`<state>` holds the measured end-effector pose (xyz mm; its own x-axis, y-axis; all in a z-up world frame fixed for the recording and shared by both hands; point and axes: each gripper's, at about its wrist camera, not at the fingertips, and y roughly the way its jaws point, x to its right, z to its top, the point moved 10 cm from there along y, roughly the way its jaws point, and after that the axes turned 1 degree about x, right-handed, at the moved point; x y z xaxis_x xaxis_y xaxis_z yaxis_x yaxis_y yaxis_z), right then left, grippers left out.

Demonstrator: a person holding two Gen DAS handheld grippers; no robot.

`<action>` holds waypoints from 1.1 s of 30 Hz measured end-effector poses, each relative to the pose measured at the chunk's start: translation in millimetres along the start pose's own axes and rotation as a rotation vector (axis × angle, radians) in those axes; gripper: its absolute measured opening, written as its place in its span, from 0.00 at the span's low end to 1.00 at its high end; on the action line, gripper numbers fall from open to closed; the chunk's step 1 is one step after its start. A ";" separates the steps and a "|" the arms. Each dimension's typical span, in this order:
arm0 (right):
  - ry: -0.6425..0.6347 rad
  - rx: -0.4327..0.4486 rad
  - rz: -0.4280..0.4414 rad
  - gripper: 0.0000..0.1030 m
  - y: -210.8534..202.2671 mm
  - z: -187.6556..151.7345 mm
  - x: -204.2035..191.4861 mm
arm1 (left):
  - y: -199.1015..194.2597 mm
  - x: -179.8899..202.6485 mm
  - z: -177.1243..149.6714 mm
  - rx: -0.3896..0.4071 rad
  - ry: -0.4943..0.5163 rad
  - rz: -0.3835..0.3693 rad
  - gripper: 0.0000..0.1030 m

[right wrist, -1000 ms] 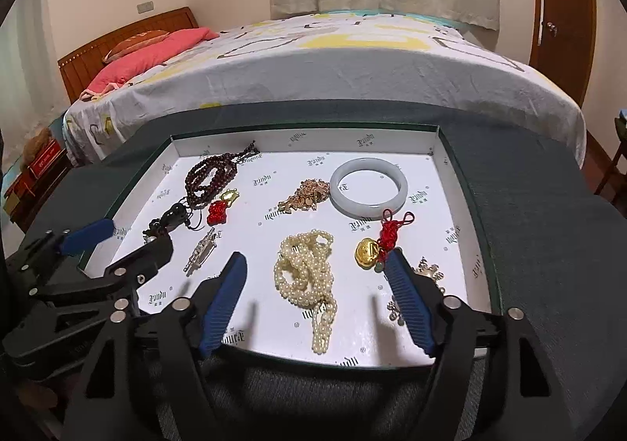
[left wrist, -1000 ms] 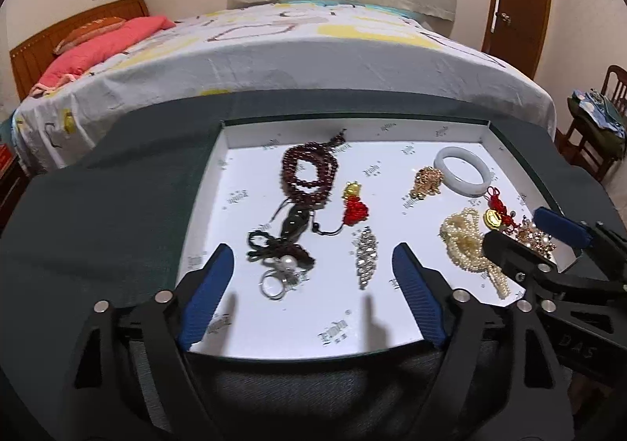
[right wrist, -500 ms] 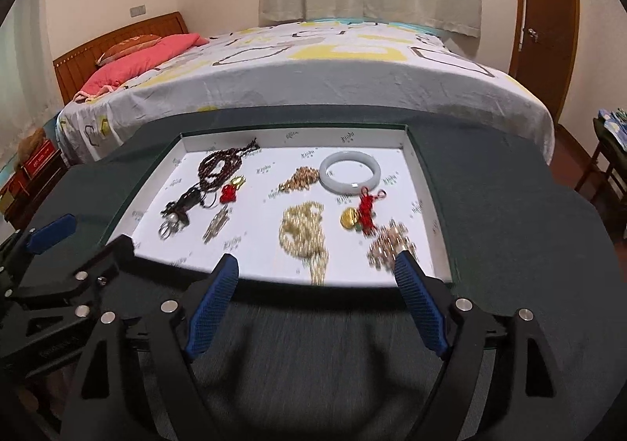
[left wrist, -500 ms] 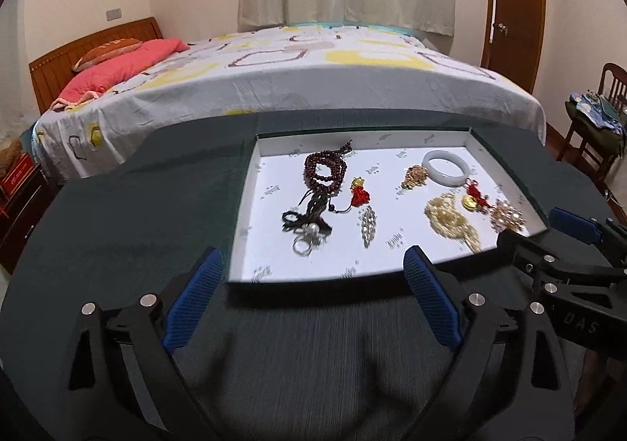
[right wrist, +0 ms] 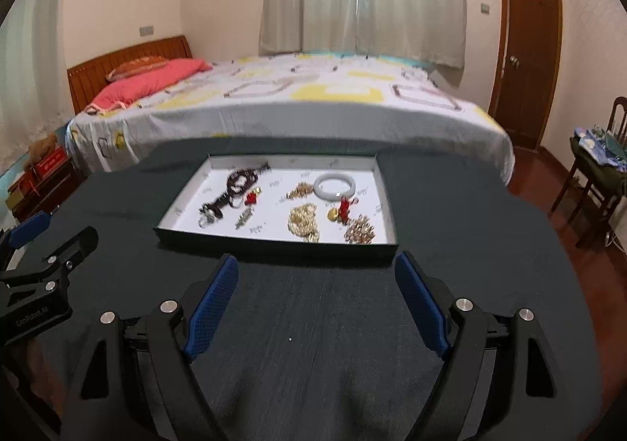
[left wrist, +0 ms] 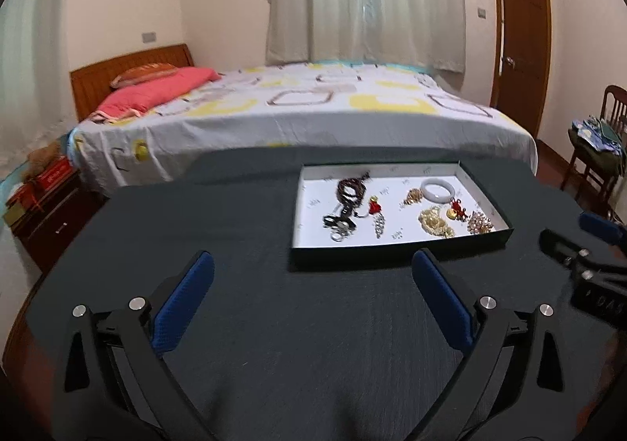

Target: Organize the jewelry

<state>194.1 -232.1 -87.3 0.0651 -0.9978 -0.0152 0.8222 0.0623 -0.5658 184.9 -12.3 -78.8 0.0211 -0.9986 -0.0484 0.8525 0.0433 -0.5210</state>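
left wrist view: the left gripper (left wrist: 313, 280) was held level above the dark table (left wrist: 243, 213), short of the tray (left wrist: 399, 251), fingers spread wide and gripping nothing. the right gripper (right wrist: 316, 284) sat likewise before the tray's near wall, fingers wide apart, empty. the tray lay flat near the table's far edge, long axis running left to right. inside lay a dark bead string (right wrist: 241, 182), a pale bangle (right wrist: 335, 186), a pearl strand (right wrist: 301, 219) and a red tassel charm (right wrist: 341, 209), all apart from both grippers.

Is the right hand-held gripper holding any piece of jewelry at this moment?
No: the right hand-held gripper is open and empty above the dark tablecloth, short of the tray.
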 end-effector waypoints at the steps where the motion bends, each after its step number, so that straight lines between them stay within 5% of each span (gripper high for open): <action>1: -0.002 0.012 -0.002 0.78 -6.9 1.5 0.1 | -9.6 -4.3 1.3 0.011 -0.011 0.006 0.96; 15: -0.029 0.177 -0.024 0.81 -98.2 22.9 -0.8 | -95.5 -35.5 22.3 0.146 -0.092 0.035 0.96; 33: -0.033 0.243 -0.025 0.81 -127.6 25.7 -6.2 | -124.0 -28.1 30.3 0.200 -0.086 0.007 0.96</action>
<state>103.3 -233.2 6.2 0.0583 -0.9980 0.0251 0.9354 0.0458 -0.3506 94.4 9.5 13.0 0.0650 -0.9976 0.0258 0.9387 0.0524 -0.3408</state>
